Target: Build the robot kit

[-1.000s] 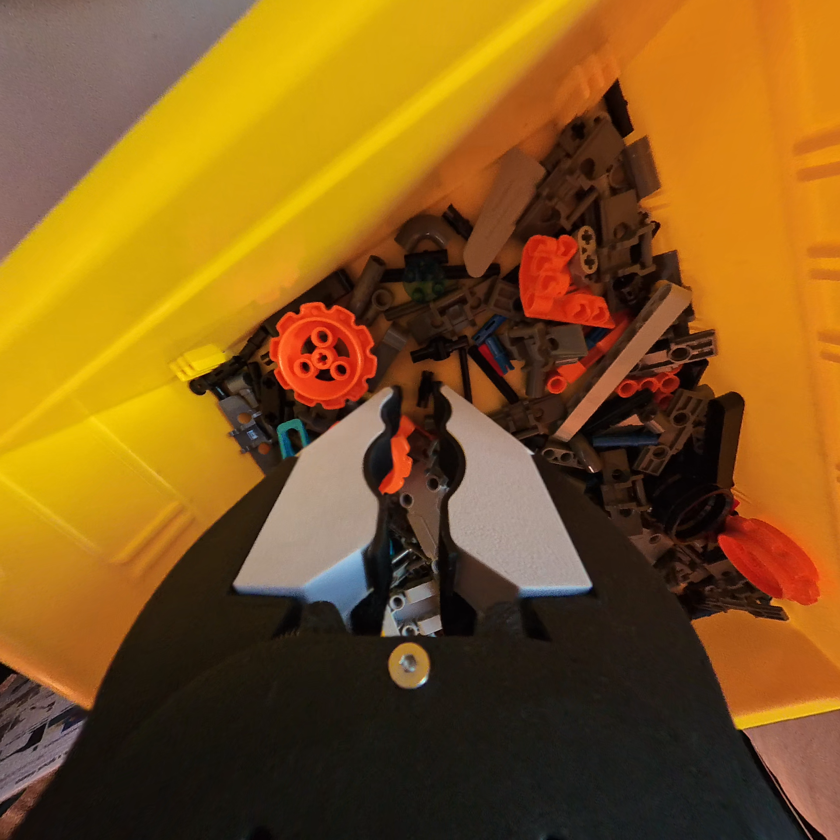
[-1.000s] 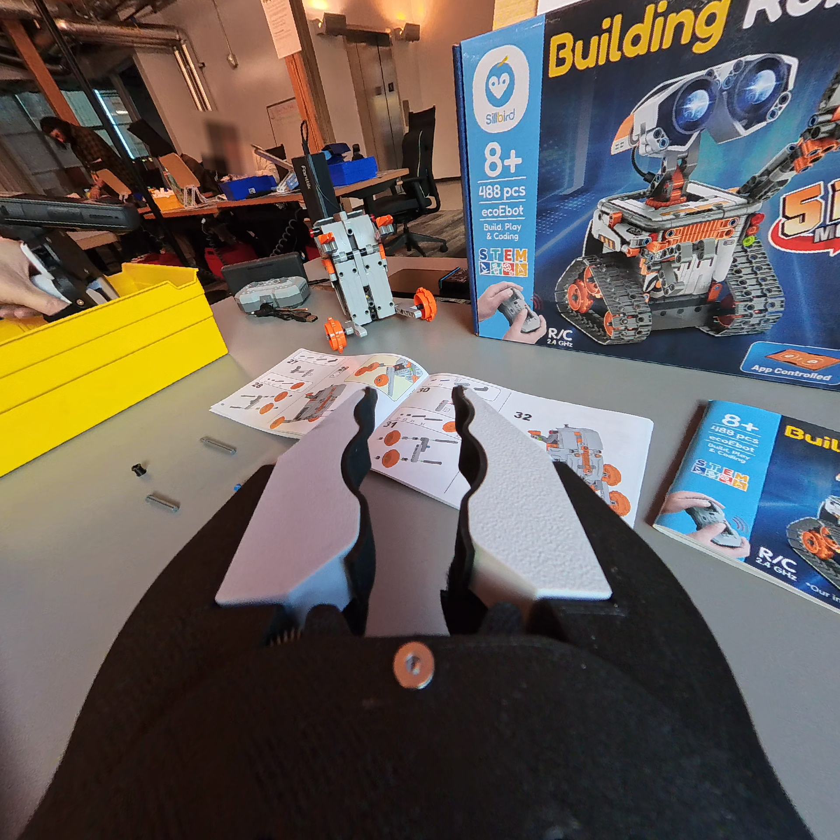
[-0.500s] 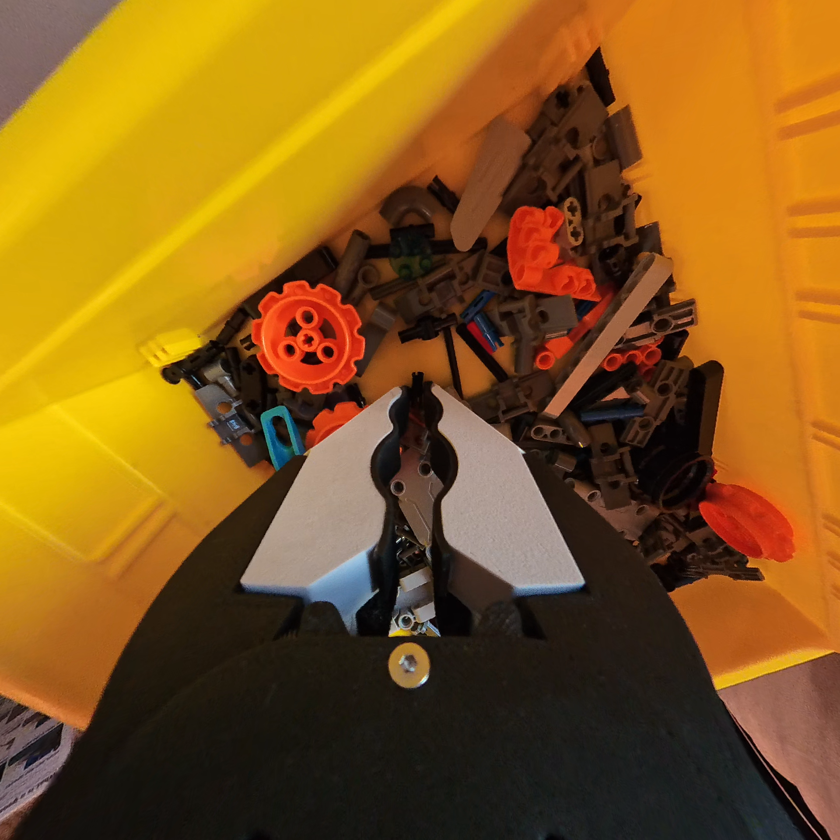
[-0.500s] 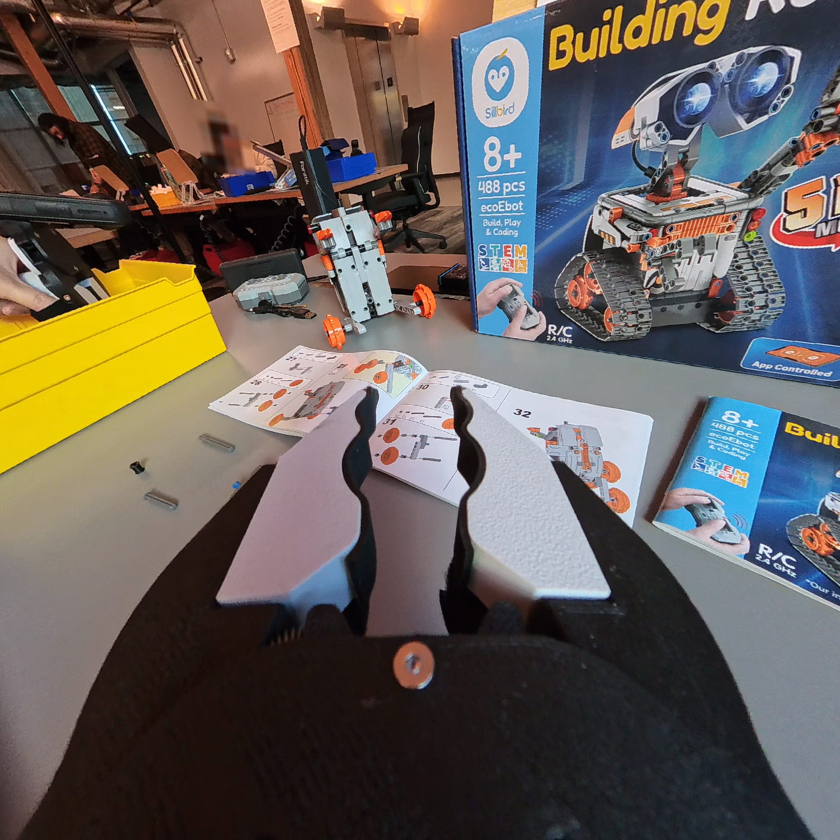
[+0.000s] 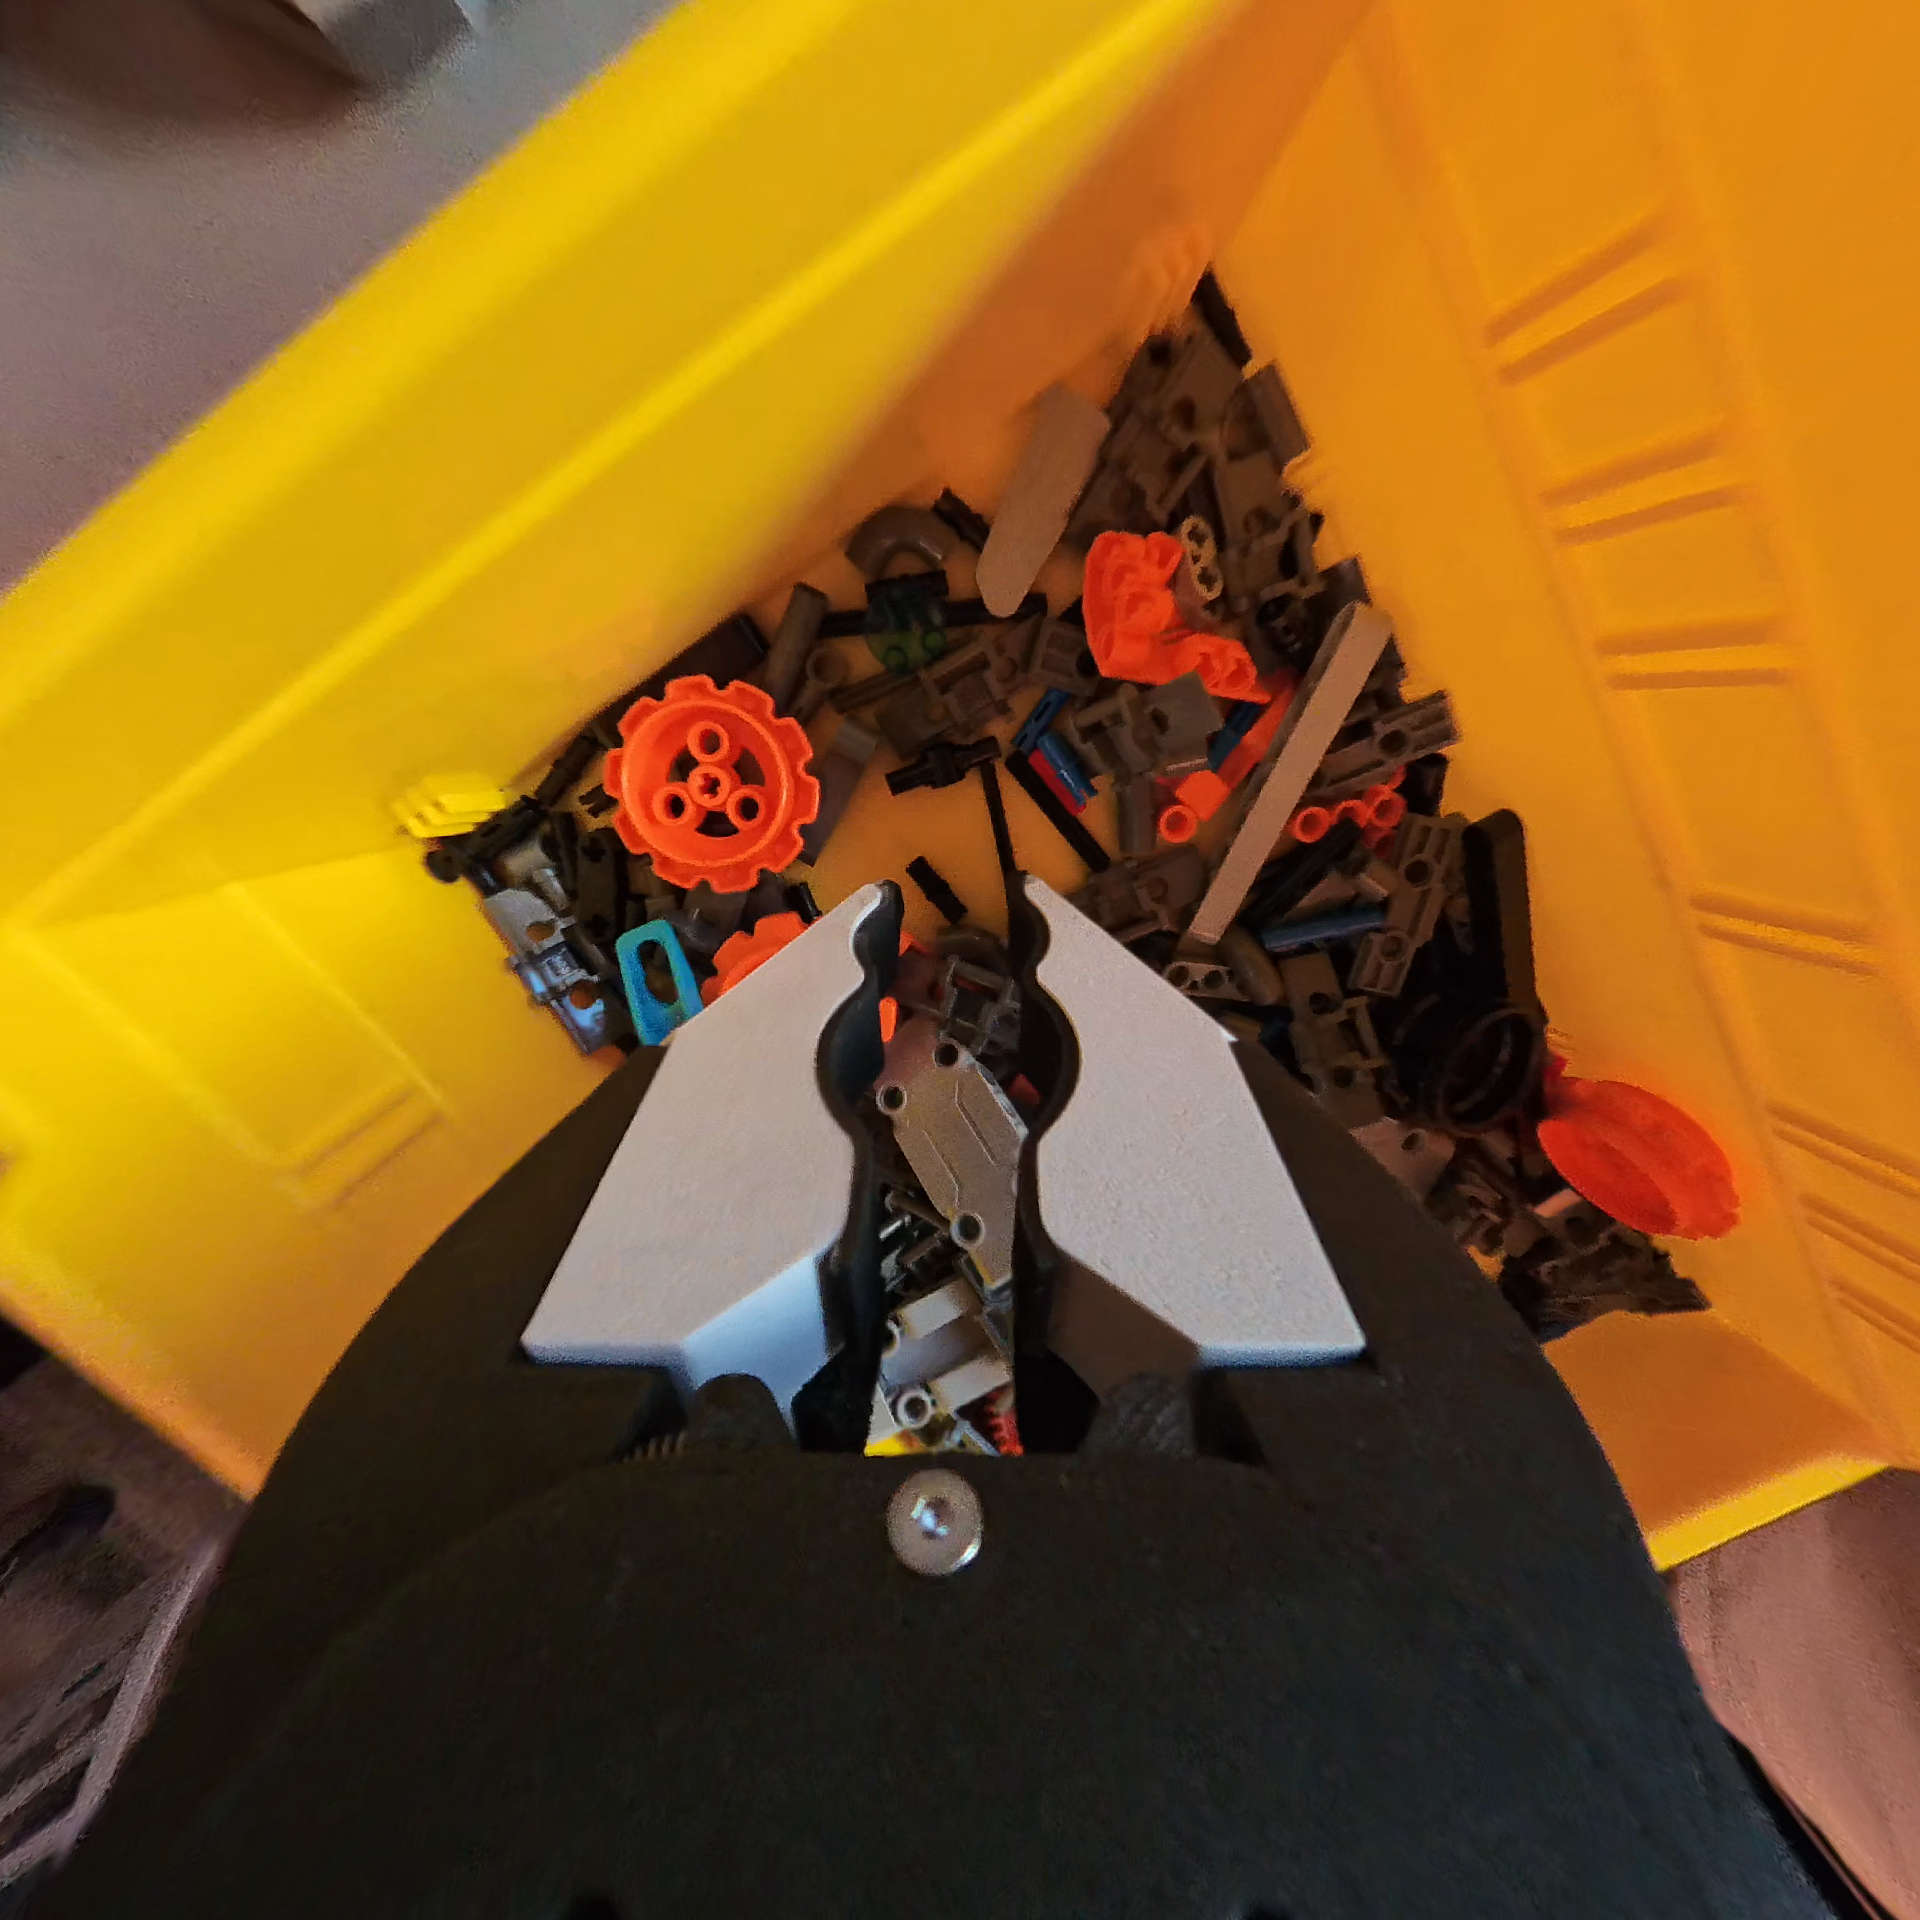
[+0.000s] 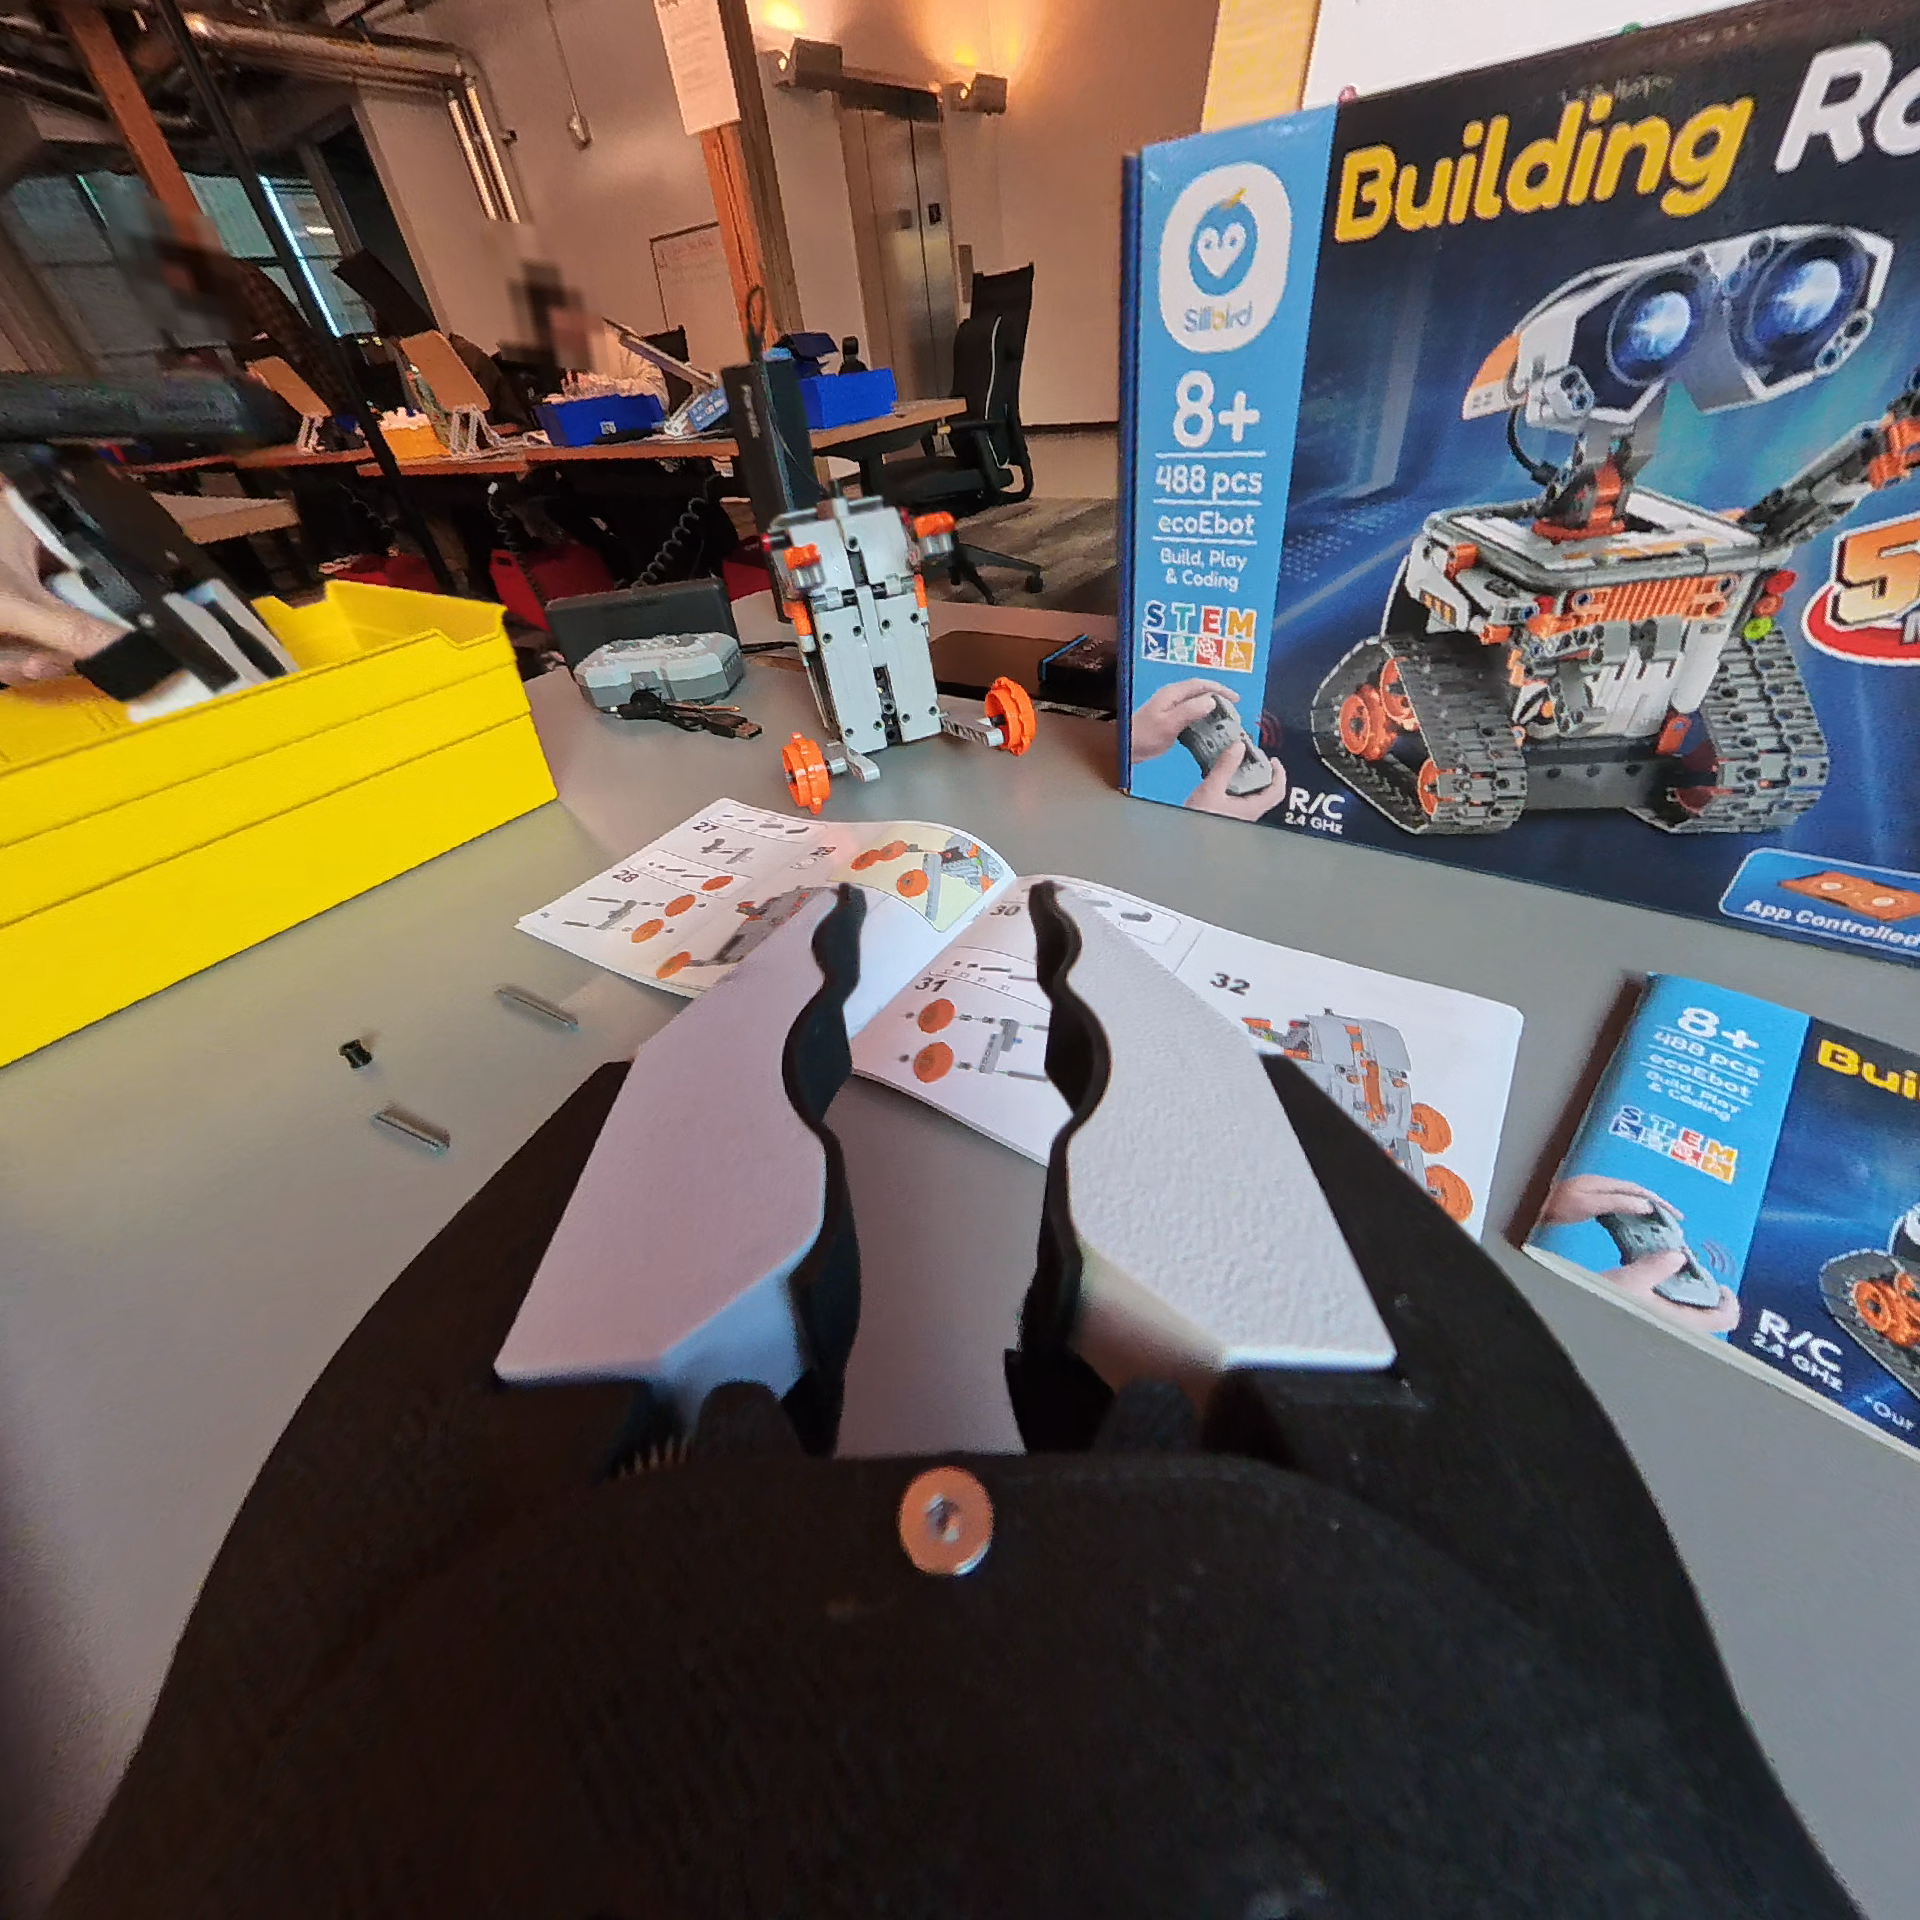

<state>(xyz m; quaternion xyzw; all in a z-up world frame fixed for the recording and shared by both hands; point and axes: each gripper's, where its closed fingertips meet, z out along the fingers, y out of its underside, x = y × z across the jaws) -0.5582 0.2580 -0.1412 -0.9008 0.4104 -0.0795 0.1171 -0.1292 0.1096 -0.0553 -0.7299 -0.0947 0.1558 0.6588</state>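
My left gripper (image 5: 956, 894) points down into a yellow bin (image 5: 727, 364), over a heap of grey, black and orange building pieces. Its jaws stand a narrow gap apart and grip nothing. A thin black axle (image 5: 995, 831) lies against the right fingertip. A grey plate piece (image 5: 951, 1127) shows in the heap between the fingers. An orange gear wheel (image 5: 712, 784) lies just left of the tips. My right gripper (image 6: 945, 894) is open and empty, above the grey table (image 6: 260, 1299), pointing at an open instruction booklet (image 6: 1195, 997).
A partly built grey and orange model (image 6: 862, 623) stands behind the booklet. A large blue product box (image 6: 1558, 468) stands at right, with a second booklet (image 6: 1745, 1174) before it. Two grey pins (image 6: 410, 1130) and a black bit (image 6: 355, 1055) lie by the yellow bin (image 6: 260, 810). Some 45 cm of space lies between my two pairs of fingers. My right tips are about 50 cm from the orange gear wheel (image 5: 712, 784), my left tips only 4 cm.
The left jaws closed to nearly touching half a second ago and now stand a narrow gap apart again. The black axle has shifted slightly towards the right fingertip. The right gripper has barely moved.
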